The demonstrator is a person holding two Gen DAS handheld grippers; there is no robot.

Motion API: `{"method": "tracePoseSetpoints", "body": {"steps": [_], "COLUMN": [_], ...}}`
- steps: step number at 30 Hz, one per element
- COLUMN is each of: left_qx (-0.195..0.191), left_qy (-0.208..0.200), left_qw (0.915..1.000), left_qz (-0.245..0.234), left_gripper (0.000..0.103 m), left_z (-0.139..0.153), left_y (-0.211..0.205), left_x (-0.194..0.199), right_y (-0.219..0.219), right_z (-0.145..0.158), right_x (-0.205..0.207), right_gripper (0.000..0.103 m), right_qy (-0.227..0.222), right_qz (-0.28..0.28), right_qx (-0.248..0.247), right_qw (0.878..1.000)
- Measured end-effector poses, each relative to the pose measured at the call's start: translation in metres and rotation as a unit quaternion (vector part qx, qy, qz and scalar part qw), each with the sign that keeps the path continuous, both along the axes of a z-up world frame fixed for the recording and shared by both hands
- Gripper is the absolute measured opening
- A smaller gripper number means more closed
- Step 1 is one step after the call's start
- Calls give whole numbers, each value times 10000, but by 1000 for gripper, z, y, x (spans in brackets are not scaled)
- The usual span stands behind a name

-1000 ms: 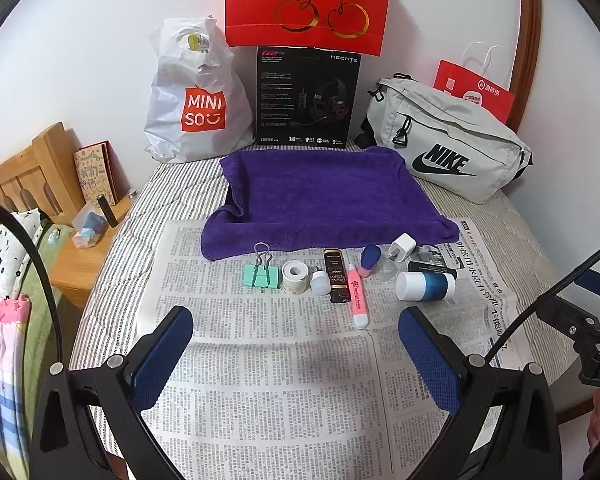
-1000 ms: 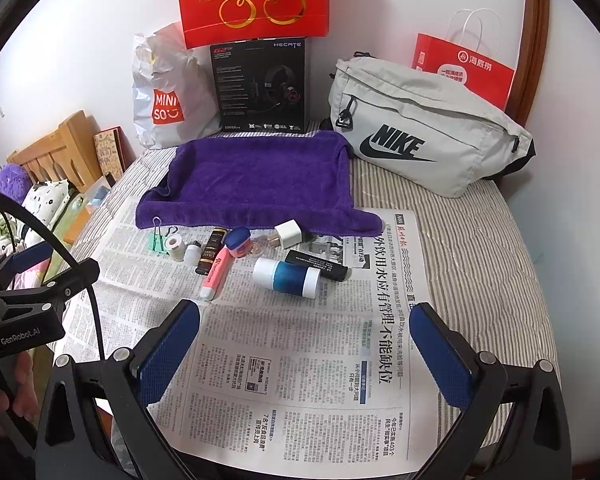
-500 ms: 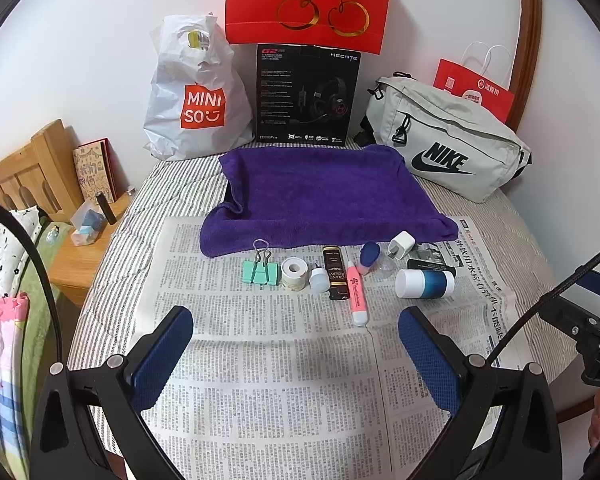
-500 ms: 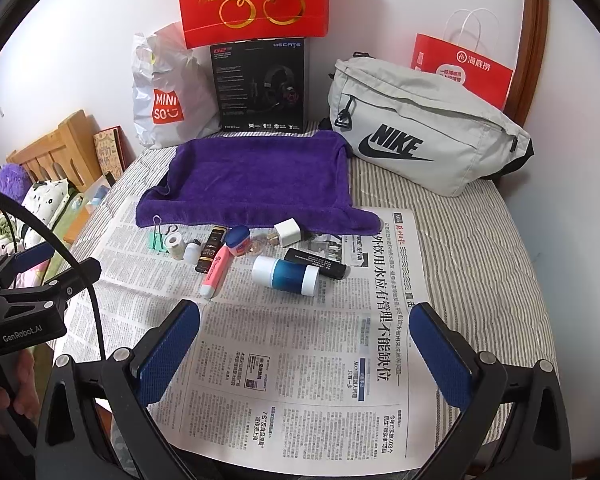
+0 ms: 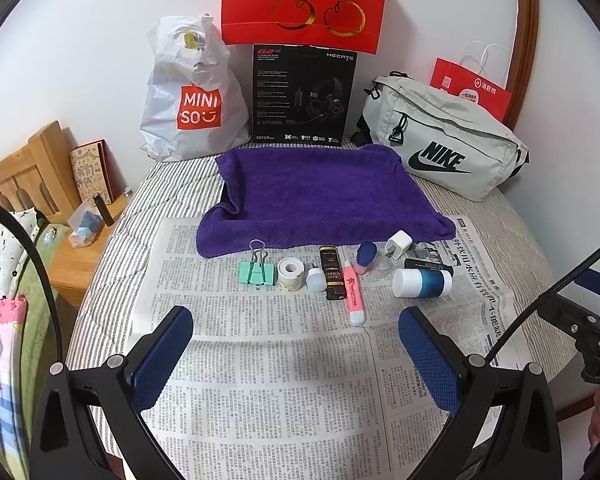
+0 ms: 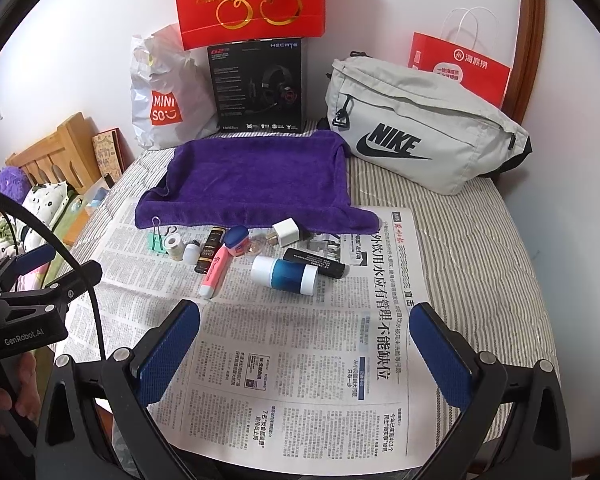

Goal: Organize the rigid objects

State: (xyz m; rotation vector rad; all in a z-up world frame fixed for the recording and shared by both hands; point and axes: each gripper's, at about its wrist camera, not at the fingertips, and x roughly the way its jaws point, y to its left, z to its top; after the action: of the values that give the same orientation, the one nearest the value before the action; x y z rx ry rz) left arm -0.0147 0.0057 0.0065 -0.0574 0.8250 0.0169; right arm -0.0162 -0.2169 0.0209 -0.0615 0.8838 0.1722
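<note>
- Left gripper (image 5: pixel 295 338): jaws wide apart, empty, above newspaper (image 5: pixel 268 380).
- Right gripper (image 6: pixel 304 334): likewise spread, touching nothing.
- Small items, including pink highlighter (image 5: pixel 353 294), lie in a row near purple towel (image 5: pixel 320 196).

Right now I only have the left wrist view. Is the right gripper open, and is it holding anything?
Observer: The right gripper is open, with nothing between its fingers. It hovers over the newspaper.
Operator: What is the dark thing behind the blue and white bottle?
Observer: A black tube with white print. It lies flat just behind the bottle and sticks out past one end of it.
</note>
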Motion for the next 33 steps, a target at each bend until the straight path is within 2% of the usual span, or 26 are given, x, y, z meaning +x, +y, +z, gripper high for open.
{"method": "tracePoseSetpoints", "body": {"steps": [26, 33], "left_qx": [7, 44], "left_qy": [-28, 109], "left_qw": [10000, 9999], "left_qz": [16, 98], "left_gripper": [103, 103], "left_z": [4, -8], "left_y": [4, 11], "left_x": [2, 14], "right_y": [-5, -10], "right_z": [3, -8], "right_x": [-2, 7], "right_gripper": [103, 103], "right_qy": [-39, 72], "right_qz": [-50, -138], "right_qx": [37, 21], "right_qw": [10000, 9999]}}
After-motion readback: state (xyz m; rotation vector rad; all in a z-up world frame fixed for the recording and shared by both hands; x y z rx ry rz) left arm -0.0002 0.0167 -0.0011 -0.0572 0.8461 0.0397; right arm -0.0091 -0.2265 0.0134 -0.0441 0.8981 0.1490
